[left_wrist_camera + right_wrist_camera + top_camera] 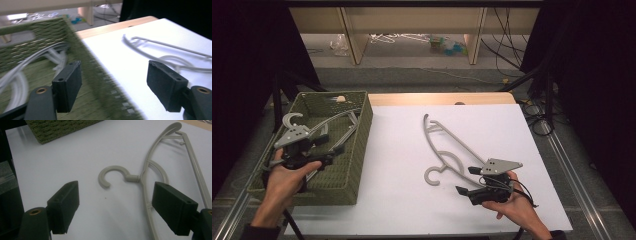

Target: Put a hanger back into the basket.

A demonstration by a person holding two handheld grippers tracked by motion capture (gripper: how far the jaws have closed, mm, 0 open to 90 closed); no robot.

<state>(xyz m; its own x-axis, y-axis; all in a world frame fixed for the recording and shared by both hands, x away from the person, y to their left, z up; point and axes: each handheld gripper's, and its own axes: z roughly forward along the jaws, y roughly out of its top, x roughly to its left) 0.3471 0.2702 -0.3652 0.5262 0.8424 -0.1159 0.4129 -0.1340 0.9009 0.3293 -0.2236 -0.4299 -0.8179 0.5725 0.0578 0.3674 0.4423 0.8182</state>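
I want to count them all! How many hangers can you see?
3, I think. One hanger lies flat on the white table. At least two hangers lie piled in the green basket, tangled together, so more may be hidden under the left gripper.

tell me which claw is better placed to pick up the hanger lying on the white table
Right. The right claw sits open on the white table beside the hanger, whose hook lies just ahead of its jaws. The left claw, also open, hangs over the green basket.

Black tongs (473, 180) with 2 blocky jaws, grey 3-cornered plates, dark sleeves.
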